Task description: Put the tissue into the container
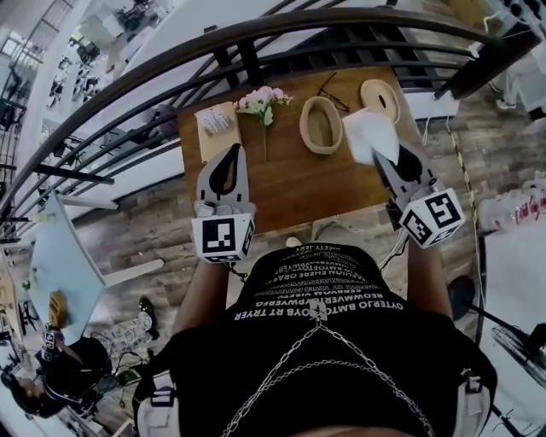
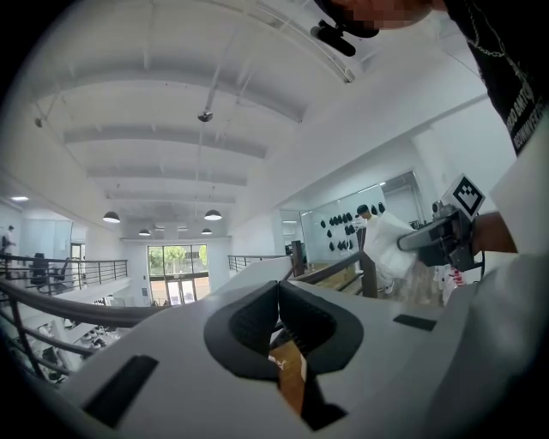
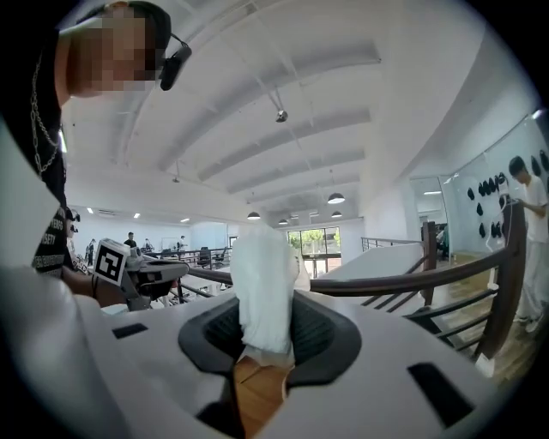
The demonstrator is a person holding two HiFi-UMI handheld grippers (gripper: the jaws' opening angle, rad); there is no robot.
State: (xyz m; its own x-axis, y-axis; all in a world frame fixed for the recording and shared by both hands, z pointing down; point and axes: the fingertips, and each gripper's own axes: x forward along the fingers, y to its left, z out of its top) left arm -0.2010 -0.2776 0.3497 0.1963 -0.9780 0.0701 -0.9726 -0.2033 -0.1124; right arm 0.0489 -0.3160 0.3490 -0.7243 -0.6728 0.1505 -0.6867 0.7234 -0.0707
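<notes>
The right gripper (image 1: 386,160) pinched the white tissue (image 1: 368,135) by one end, holding it above the table (image 1: 290,192), just right of the oval wooden container (image 1: 321,125). Light and limp, it would likely droop and crumple easily. The left gripper (image 1: 229,167) was pressed together, empty.

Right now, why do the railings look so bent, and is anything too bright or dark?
Head view: the wide lens bends the railing into arcs, yet the wooden table is evenly lit and sharp. Left gripper view: the far windows glare bright; corners go black. Right gripper view: the tissue between the jaws is nearly washed out, folds faint.
</notes>
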